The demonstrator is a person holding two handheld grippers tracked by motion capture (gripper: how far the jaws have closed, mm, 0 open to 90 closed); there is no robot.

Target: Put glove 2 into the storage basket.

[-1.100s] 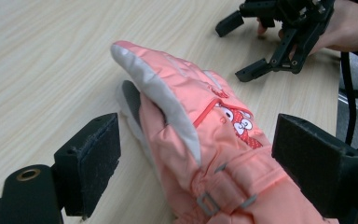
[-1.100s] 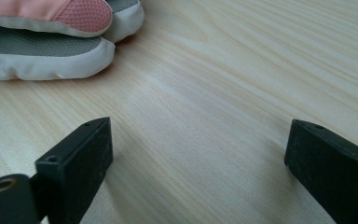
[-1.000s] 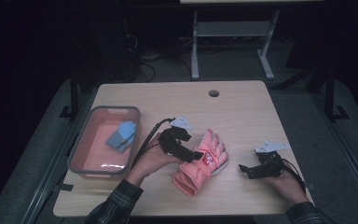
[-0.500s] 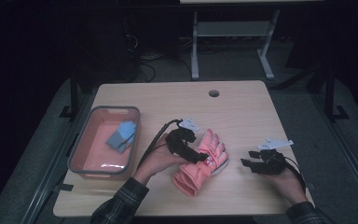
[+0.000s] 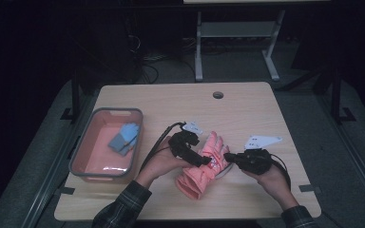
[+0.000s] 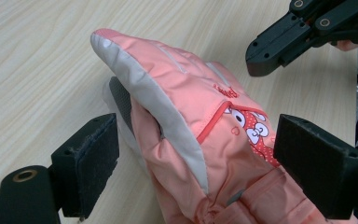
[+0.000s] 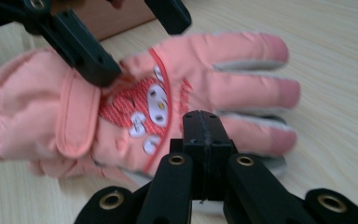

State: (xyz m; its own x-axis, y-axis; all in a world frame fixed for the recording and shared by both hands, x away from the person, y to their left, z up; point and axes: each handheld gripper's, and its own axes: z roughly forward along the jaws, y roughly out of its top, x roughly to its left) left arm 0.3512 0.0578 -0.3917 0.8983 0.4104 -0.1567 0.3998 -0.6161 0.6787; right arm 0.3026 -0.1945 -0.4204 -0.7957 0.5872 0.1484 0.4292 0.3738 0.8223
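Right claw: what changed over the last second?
The right claw moved left across the table to the pink glove, jaws shut at its edge. The left claw stayed open astride the glove. The bin with the blue item did not move.

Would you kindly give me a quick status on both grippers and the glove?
Left gripper open, jaws either side of the pink glove. Right gripper shut, tip at the glove's edge. Glove flat on the table. Nothing in the way.
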